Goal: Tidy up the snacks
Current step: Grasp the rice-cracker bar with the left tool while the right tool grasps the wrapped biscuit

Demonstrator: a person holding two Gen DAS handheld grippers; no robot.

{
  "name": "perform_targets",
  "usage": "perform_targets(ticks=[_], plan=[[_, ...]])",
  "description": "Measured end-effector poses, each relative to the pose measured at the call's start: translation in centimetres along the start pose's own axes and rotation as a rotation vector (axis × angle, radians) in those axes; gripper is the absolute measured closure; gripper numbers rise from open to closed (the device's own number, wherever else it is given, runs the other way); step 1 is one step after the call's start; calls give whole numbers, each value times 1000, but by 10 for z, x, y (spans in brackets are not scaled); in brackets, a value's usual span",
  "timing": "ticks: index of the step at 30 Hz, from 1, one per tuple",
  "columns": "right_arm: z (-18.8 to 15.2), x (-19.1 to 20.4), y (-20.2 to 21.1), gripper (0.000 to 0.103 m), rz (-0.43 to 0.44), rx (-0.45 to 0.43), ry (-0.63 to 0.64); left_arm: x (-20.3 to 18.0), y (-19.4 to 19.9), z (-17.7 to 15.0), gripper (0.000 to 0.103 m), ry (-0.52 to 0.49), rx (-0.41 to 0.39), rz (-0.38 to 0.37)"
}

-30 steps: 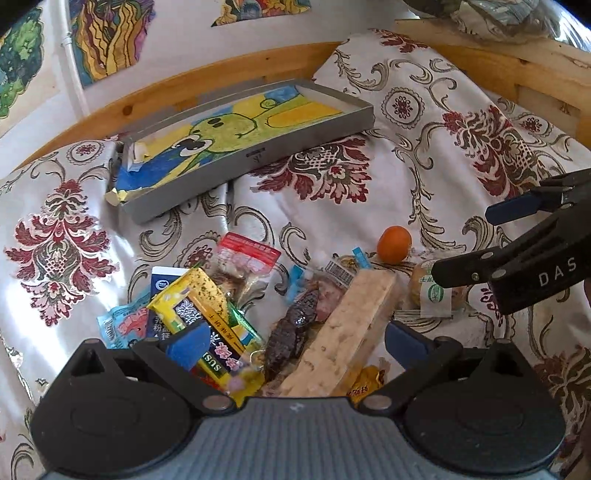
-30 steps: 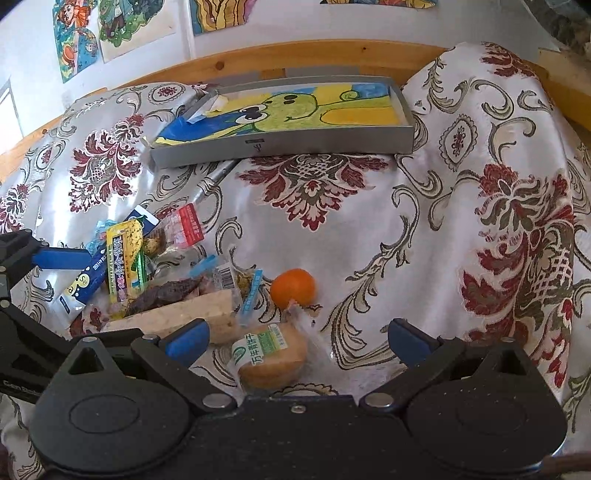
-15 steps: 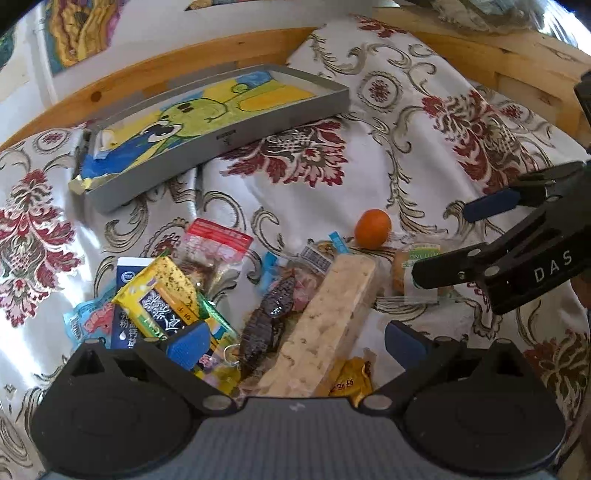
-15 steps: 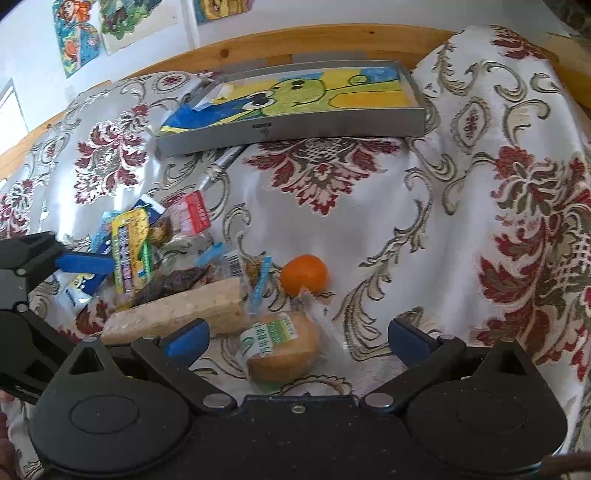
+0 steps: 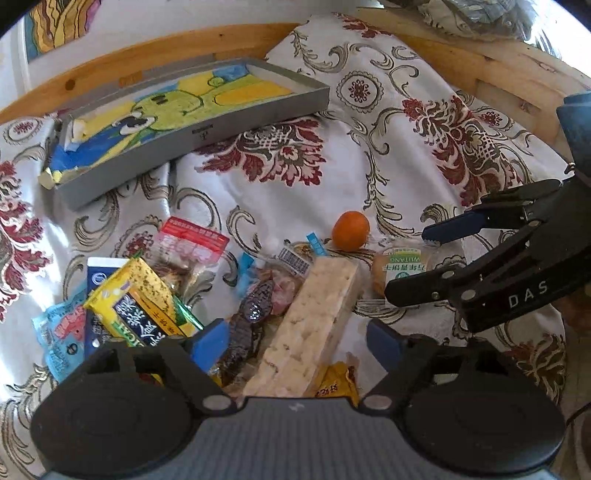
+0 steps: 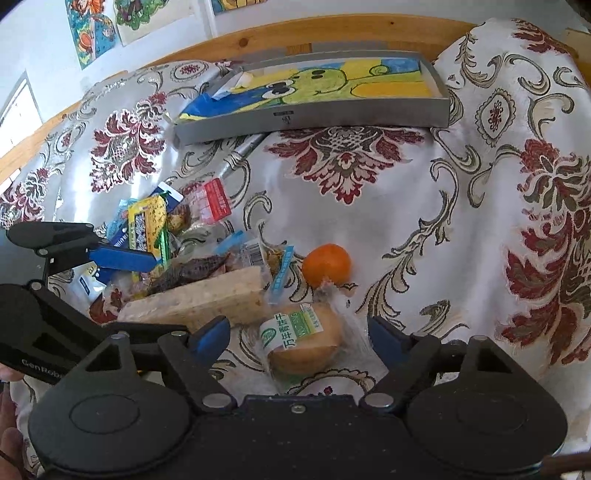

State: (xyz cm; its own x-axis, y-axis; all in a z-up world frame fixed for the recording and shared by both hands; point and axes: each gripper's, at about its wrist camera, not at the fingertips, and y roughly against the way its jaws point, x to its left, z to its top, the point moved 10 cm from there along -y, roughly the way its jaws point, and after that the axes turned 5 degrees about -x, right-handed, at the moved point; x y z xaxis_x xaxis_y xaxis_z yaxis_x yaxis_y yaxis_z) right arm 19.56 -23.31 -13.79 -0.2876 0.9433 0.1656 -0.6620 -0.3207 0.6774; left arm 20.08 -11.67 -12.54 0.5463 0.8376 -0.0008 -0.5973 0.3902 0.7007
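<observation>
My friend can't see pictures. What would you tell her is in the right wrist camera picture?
The open right gripper hovers over a wrapped round bun with a green label on a white cloth with red flowers. A small orange fruit and a pile of snack packets lie beyond it, and a shallow grey tray with a cartoon drawing farther back.

A floral-patterned cloth [image 6: 369,206], white with dark red medallions, covered the surface inside a wooden frame [image 6: 332,27]. At its far side lay a shallow grey tray [image 6: 314,114] lined with a cartoon drawing. Nearer, a heap of snack packets [image 5: 155,295] lay with a pale long bar [image 5: 314,325], a wrapped round bun [image 6: 306,343] and a small orange [image 6: 327,264] just beside it.
</observation>
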Motion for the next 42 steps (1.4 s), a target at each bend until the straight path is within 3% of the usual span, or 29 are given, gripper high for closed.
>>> perform_targets(ticks=[2, 7, 11, 14, 17, 21, 34, 38, 42], plan=[[-2, 0, -2, 19, -6, 10, 5, 0, -3, -1, 25, 16, 11, -12], [-5, -2, -11, 21, -21, 32, 14, 1, -11, -2, 45, 76, 37, -44], [-7, -1, -19, 21, -40, 44, 46, 2, -15, -3, 53, 101, 63, -47], [-9, 1, -24, 22, -47, 49, 81, 5, -16, -5, 53, 144, 79, -49], [-10, 3, -26, 36, -43, 51, 97, 7, -16, -5, 53, 199, 84, -40], [-11, 6, -25, 44, -38, 50, 113, 7, -14, -6, 54, 223, 95, -18], [-10, 20, -16, 51, -77, 10, 239, 4, 8, -3, 63, 372, 81, 54], [-5, 28, -7, 51, -101, -40, 303, 6, 20, -7, 66, 490, 35, 78], [2, 37, 5, 51, -121, -114, 366, 1, 33, -9, 67, 504, -26, 69]])
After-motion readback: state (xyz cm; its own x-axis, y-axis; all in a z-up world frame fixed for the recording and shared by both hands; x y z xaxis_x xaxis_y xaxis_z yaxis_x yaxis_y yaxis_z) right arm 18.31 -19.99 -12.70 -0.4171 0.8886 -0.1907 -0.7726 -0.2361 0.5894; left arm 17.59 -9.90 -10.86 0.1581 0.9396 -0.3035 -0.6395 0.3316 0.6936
